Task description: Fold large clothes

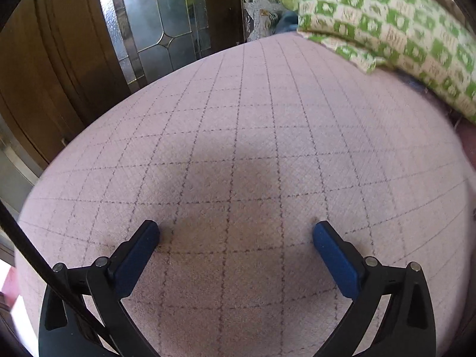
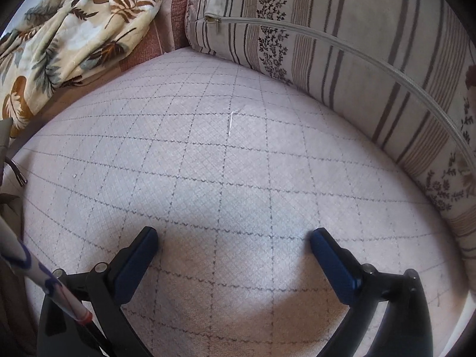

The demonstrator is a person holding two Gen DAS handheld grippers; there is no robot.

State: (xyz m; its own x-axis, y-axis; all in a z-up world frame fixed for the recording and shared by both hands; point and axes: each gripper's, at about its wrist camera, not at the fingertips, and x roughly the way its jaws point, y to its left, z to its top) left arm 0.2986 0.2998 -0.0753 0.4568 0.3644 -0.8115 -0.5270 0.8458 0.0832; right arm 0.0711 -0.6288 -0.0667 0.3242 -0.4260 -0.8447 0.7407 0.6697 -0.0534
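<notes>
- Ahead of the left tool (image 1: 236, 233), the pink checked cloth (image 1: 238, 136) lies flat and bare between its wide-apart fingers and well beyond.
- Far ahead to its right, a green patterned cushion (image 1: 386, 20) overhangs the cloth; a glass-paned door (image 1: 154, 20) stands past the far edge.
- The right tool (image 2: 235, 239) also has open cloth ahead.
- A striped pillow (image 2: 357, 59) walls its right side; a leaf-print blanket (image 2: 74, 29) lies far ahead to the left.

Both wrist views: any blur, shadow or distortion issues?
Left wrist: heavy fisheye bulge in the pink checked cloth, soft shadow patch mid-frame, green patterned fabric motion-blurred. Right wrist: same bulge, sharper overall, shadow ahead of the open fingers, striped cushion crisp.
</notes>
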